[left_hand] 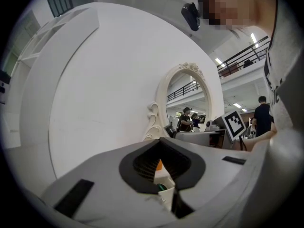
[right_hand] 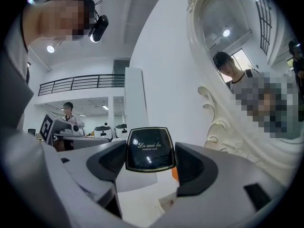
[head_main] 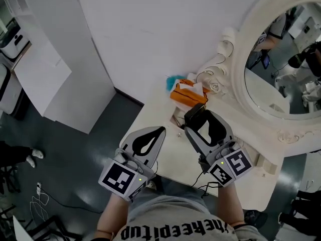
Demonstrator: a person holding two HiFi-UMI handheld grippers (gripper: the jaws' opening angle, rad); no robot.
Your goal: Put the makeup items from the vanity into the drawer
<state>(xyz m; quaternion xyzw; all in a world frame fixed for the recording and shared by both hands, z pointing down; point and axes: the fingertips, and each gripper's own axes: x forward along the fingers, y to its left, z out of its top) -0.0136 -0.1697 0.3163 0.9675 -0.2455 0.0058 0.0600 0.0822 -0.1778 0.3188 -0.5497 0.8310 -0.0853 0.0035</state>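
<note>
Head view: orange pouch (head_main: pixel 186 95) beside mirror (head_main: pixel 283 67)

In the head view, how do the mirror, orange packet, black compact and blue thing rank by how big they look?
1. mirror, by far
2. orange packet
3. black compact, partly hidden and nearer the camera, so close to the packet
4. blue thing

Right gripper (right_hand: pixel 149 161) fingers clamped on a black powder compact (right_hand: pixel 148 149), ornate white mirror frame (right_hand: pixel 223 127) beside it
</note>
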